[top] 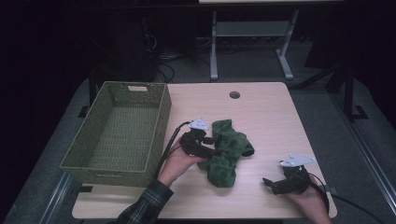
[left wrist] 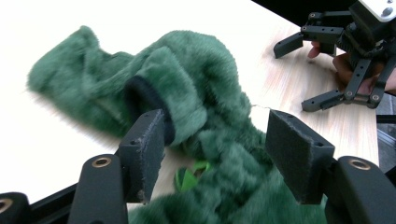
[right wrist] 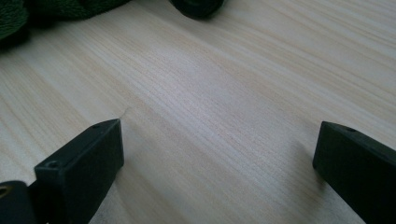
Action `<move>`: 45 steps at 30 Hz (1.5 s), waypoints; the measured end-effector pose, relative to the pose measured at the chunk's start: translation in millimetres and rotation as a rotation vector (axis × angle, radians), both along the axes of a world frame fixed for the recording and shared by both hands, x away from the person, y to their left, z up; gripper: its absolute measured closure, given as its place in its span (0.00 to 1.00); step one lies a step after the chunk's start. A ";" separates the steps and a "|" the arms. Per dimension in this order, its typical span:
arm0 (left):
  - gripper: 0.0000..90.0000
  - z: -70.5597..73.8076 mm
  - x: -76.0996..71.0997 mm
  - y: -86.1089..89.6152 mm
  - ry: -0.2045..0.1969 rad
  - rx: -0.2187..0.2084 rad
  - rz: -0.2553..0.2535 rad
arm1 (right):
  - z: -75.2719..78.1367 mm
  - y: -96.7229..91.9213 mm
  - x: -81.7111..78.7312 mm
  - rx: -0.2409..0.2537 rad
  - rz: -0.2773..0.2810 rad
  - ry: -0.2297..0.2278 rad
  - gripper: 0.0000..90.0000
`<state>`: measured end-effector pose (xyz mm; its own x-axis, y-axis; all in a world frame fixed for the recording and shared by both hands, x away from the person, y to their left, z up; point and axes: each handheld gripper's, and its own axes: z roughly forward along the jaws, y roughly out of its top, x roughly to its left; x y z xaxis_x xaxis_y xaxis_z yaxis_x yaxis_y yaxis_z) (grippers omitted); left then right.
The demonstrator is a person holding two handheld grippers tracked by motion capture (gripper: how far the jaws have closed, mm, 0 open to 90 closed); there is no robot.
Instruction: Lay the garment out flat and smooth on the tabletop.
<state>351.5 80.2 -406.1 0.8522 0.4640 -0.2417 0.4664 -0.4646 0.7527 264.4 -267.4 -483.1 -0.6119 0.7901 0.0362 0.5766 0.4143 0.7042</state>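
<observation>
Lab-like room: bare wooden table [top: 261, 107], floor cables [top: 163, 65], metal frames [top: 252, 32].

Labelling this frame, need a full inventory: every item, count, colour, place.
fuzzy garment: 1, dark green, crumpled at the table's middle, right of the basket
woven basket: 1, olive green, on the table's left part, nothing visible inside
table: 1, light wood, round cable hole near its far edge
second table frame: 1, grey, on the floor behind
left gripper: 1, black, fingers open over the garment, not pressing it
right gripper: 1, black, fingers open, low over bare table at near right
plaid sleeve: 1, dark, left forearm at bottom edge
</observation>
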 end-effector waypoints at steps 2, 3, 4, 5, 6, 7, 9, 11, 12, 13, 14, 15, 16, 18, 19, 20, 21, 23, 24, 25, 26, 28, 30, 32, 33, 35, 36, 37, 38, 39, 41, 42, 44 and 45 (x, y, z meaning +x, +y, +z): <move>0.40 -1.1 -3.7 6.6 -0.010 0.002 0.014 | 1.5 -0.2 1.0 -0.006 0.005 0.008 0.04; 0.40 -2.0 -5.7 10.3 -0.014 0.004 0.020 | 2.9 -0.2 1.1 -0.002 0.009 0.014 0.07; 0.39 -3.4 -7.6 13.9 -0.019 0.003 0.024 | 3.9 0.0 1.3 0.007 0.015 0.021 0.09; 0.39 -4.7 -9.1 16.4 -0.021 -0.002 0.031 | 5.0 0.7 1.4 0.012 0.018 0.023 0.09; 0.39 -6.6 -11.1 20.5 -0.022 -0.001 0.040 | 6.2 1.8 0.7 0.012 0.016 0.026 0.10; 0.39 -8.1 -12.8 23.4 -0.020 -0.003 0.049 | 8.3 3.2 -0.3 0.015 0.029 0.019 0.15; 0.39 -10.3 -16.0 29.4 -0.028 -0.005 0.066 | 12.7 5.4 -1.6 0.024 0.044 0.008 0.16; 0.39 -11.9 -18.7 33.4 -0.028 -0.005 0.085 | 17.1 7.7 -2.6 0.045 0.053 0.004 0.17; 0.39 -12.4 -20.1 35.3 -0.032 -0.007 0.095 | 19.1 8.7 -3.0 0.057 0.059 0.003 0.17; 0.39 -13.0 -21.4 37.1 -0.035 -0.011 0.099 | 21.3 9.5 -3.4 0.063 0.069 -0.001 0.18; 0.39 -13.3 -21.9 38.4 -0.037 -0.010 0.101 | 23.6 11.2 -4.3 0.079 0.071 -0.003 0.19; 0.39 -13.9 -23.2 39.7 -0.029 -0.009 0.107 | 25.5 11.8 -4.6 0.082 0.079 -0.005 0.20; 0.39 -14.7 -23.8 40.7 -0.033 -0.002 0.112 | 28.5 13.9 -5.0 0.100 0.091 -0.008 0.22; 0.39 -16.6 -23.8 42.5 -0.028 0.010 0.119 | 33.1 18.8 -4.1 0.121 0.114 -0.009 0.23; 0.40 -17.4 -23.6 42.9 -0.024 0.014 0.127 | 35.1 21.9 -3.2 0.133 0.123 -0.003 0.24; 0.40 -18.1 -22.9 43.5 -0.025 0.020 0.128 | 37.5 24.8 -2.1 0.134 0.137 -0.001 0.24; 0.41 -18.7 -22.6 43.7 -0.024 0.019 0.134 | 39.5 28.1 -1.0 0.137 0.151 -0.008 0.26; 0.41 -20.1 -21.7 44.2 -0.027 0.031 0.141 | 44.9 35.3 1.0 0.147 0.175 -0.014 0.28; 0.42 -21.0 -21.2 44.7 -0.031 0.040 0.138 | 47.8 39.2 1.6 0.160 0.183 -0.016 0.29; 0.43 -22.1 -20.9 44.3 -0.029 0.043 0.140 | 50.3 42.9 2.6 0.170 0.198 -0.020 0.32; 0.43 -22.8 -20.6 44.1 -0.029 0.046 0.140 | 52.5 46.8 3.8 0.177 0.213 -0.023 0.34; 0.44 -26.0 -19.2 42.5 -0.040 0.062 0.145 | 56.1 54.4 5.6 0.179 0.236 -0.026 0.37; 0.44 -29.4 -17.0 41.0 -0.032 0.075 0.145 | 58.7 64.4 8.1 0.181 0.265 -0.030 0.39; 0.44 -32.7 -15.1 39.4 -0.034 0.081 0.147 | 59.4 72.6 10.5 0.174 0.287 -0.031 0.39; 0.45 -34.5 -13.8 38.8 -0.029 0.082 0.148 | 60.0 76.3 11.0 0.173 0.297 -0.028 0.40; 0.45 -37.6 -11.7 38.1 -0.020 0.087 0.145 | 61.2 82.4 12.0 0.171 0.315 -0.029 0.41; 0.45 -39.7 -10.2 37.8 -0.019 0.102 0.141 | 61.5 84.5 12.3 0.171 0.320 -0.031 0.41; 0.45 -41.6 -9.2 37.3 -0.017 0.107 0.139 | 62.3 87.9 13.1 0.170 0.331 -0.032 0.41; 0.45 -43.4 -8.2 36.9 -0.010 0.112 0.134 | 63.0 90.6 13.9 0.167 0.337 -0.035 0.42; 0.45 -45.6 -7.5 35.8 -0.005 0.113 0.133 | 64.1 93.8 14.4 0.172 0.342 -0.031 0.42; 0.47 -49.9 -6.6 32.9 0.006 0.117 0.138 | 65.3 99.7 16.5 0.181 0.359 -0.035 0.43; 0.48 -51.8 -5.5 32.3 0.010 0.133 0.129 | 66.3 103.5 17.5 0.176 0.366 -0.032 0.43; 0.52 -56.5 -4.4 29.8 0.021 0.138 0.126 | 68.1 111.5 19.4 0.168 0.383 -0.033 0.45; 0.56 -58.3 -4.3 28.6 0.025 0.141 0.119 | 69.0 115.4 20.5 0.168 0.393 -0.034 0.45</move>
